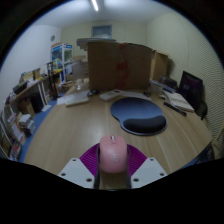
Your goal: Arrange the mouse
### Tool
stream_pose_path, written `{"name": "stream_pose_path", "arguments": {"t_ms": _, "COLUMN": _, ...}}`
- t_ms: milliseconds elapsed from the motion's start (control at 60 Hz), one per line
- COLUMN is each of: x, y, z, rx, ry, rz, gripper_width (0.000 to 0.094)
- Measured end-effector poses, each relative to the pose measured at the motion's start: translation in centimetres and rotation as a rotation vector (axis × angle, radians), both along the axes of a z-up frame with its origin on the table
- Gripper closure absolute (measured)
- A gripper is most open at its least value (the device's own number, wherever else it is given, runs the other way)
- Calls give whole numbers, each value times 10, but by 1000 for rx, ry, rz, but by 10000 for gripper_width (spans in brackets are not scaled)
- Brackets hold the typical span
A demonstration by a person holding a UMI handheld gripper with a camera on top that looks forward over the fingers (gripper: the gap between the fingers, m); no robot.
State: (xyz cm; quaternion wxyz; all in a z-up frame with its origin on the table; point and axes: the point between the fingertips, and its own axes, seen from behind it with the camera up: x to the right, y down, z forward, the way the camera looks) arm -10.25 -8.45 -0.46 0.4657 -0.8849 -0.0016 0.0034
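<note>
Pink mouse (114, 155) clamped between the fingers (114, 176) at lower centre, long axis pointing forward, with the dark mouse pad (137, 114) on the wooden surface (70, 125) just ahead, slightly right.

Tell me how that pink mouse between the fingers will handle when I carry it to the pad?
The pink mouse looks rounded and smooth, so it may slip in the gripper. It appears small and rigid, probably light. The dark mouse pad beyond looks flat, so it should rest there without rolling.
</note>
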Motion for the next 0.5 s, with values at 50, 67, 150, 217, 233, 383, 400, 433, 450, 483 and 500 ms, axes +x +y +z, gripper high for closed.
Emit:
{"name": "stream_pose_path", "arguments": {"t_ms": 50, "x": -10, "y": 6, "z": 31, "rx": 44, "ry": 18, "rz": 34, "gripper_width": 584}}
{"name": "stream_pose_path", "arguments": {"t_ms": 67, "x": -10, "y": 11, "z": 44, "rx": 68, "ry": 13, "rz": 43, "gripper_width": 584}}
{"name": "stream_pose_path", "arguments": {"t_ms": 150, "x": -2, "y": 47, "z": 128, "rx": 218, "ry": -15, "rz": 78, "gripper_width": 585}}
{"name": "stream_pose_path", "arguments": {"t_ms": 217, "x": 18, "y": 86, "z": 173, "rx": 303, "ry": -7, "rz": 63, "gripper_width": 587}}
{"name": "stream_pose_path", "arguments": {"t_ms": 233, "x": 25, "y": 93, "z": 178, "rx": 312, "ry": -3, "rz": 57, "gripper_width": 587}}
{"name": "stream_pose_path", "arguments": {"t_ms": 383, "x": 85, "y": 174, "z": 133, "rx": 263, "ry": -23, "rz": 20, "gripper_width": 588}}
{"name": "stream_pose_path", "arguments": {"t_ms": 400, "x": 88, "y": 179, "z": 125, "rx": 240, "ry": -26, "rz": 16, "gripper_width": 587}}
{"name": "stream_pose_path", "arguments": {"t_ms": 433, "x": 96, "y": 189, "z": 101, "rx": 202, "ry": -25, "rz": 14, "gripper_width": 588}}
{"name": "stream_pose_path", "arguments": {"t_ms": 450, "x": 98, "y": 193, "z": 91, "rx": 183, "ry": -17, "rz": 15, "gripper_width": 586}}
{"name": "stream_pose_path", "arguments": {"t_ms": 483, "x": 100, "y": 198, "z": 72, "rx": 149, "ry": 3, "rz": 18, "gripper_width": 589}}
{"name": "stream_pose_path", "arguments": {"t_ms": 500, "x": 100, "y": 200, "z": 67, "rx": 131, "ry": 8, "rz": 19, "gripper_width": 589}}
